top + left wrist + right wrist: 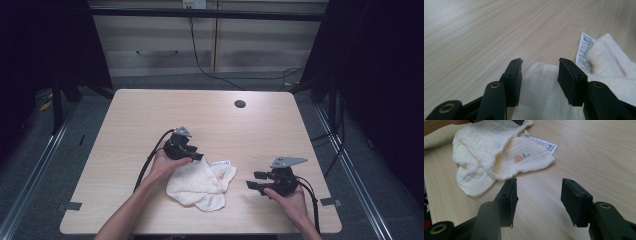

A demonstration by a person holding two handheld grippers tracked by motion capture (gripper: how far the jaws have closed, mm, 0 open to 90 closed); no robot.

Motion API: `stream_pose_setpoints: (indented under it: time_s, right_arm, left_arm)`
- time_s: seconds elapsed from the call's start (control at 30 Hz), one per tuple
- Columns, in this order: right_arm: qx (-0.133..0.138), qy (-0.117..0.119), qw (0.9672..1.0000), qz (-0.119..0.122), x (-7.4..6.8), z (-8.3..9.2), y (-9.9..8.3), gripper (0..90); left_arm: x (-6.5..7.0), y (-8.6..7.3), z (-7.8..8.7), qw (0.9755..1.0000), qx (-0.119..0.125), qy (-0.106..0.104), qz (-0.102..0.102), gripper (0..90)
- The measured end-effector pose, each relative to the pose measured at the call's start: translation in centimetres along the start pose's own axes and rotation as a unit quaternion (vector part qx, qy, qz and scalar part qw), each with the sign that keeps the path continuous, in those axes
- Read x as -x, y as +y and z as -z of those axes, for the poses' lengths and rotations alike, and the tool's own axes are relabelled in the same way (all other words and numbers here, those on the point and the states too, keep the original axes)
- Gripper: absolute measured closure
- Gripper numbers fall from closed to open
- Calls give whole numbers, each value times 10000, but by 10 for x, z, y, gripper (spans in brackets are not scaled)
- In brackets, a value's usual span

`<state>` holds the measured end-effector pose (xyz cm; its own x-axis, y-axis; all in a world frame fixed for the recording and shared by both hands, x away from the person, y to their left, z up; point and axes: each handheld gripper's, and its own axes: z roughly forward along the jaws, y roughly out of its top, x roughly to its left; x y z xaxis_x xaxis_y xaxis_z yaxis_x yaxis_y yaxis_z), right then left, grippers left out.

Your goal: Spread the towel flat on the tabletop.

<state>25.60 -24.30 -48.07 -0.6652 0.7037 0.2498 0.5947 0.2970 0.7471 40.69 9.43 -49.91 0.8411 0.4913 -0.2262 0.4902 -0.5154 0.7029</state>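
High view is showing the cream cloth (200, 186) lying crumpled on the near middle of the bench (150, 115), its white label (220, 163) poking out at the far edge. My left gripper (196, 154) is hovering over the cloth's left corner, jaws standing apart with fabric beneath them, gripping nothing. My right gripper (255, 180) is resting just beside the cloth, jaws parted over bare wood.

Care label (584, 51) print unreadable; cloth (549, 95) edge-cropped.

A cream cloth (486, 152) with a pink fruit print (518, 158) lies on pale wood-grain table (150, 115).
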Motion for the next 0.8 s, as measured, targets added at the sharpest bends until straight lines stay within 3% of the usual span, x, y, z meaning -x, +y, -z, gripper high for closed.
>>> stream_pose_setpoints:
  time_s: [0.13, 0.23, 0.33, 0.37, 0.4, 0.47, 0.6, 0.8]
  right_arm:
    - [19, 82, 10000, -42, 1, 0, 0, 467]
    - [-2, 62, 10000, -34, 1, 0, -1, 466]
    - [-5, 56, 10000, -24, 1, -1, -2, 464]
    - [-9, 54, 10000, -28, 0, -1, -1, 464]
    - [-9, 54, 10000, -28, 0, -1, -1, 464]
    - [-18, 61, 10000, -36, 0, -1, -1, 462]
    - [18, 78, 10000, -50, 1, 0, -1, 461]
    - [20, 78, 9999, -61, 1, -1, -1, 459]
  left_arm:
    - [7, -1, -7, 9997, -39, 145, -190, 550]
    - [15, -1, -8, 9986, -119, 226, -455, 601]
    - [19, -2, -9, 9974, -155, 241, -655, 719]
    - [21, -2, -9, 9973, -152, 212, -689, 801]
    - [21, -2, -9, 9970, -158, 221, -730, 801]
    - [22, -2, -9, 9976, -119, 194, -651, 853]
    - [20, -2, -5, 9985, -32, 98, -531, 860]
    - [28, 11, 17, 9974, 375, -72, -604, 860]
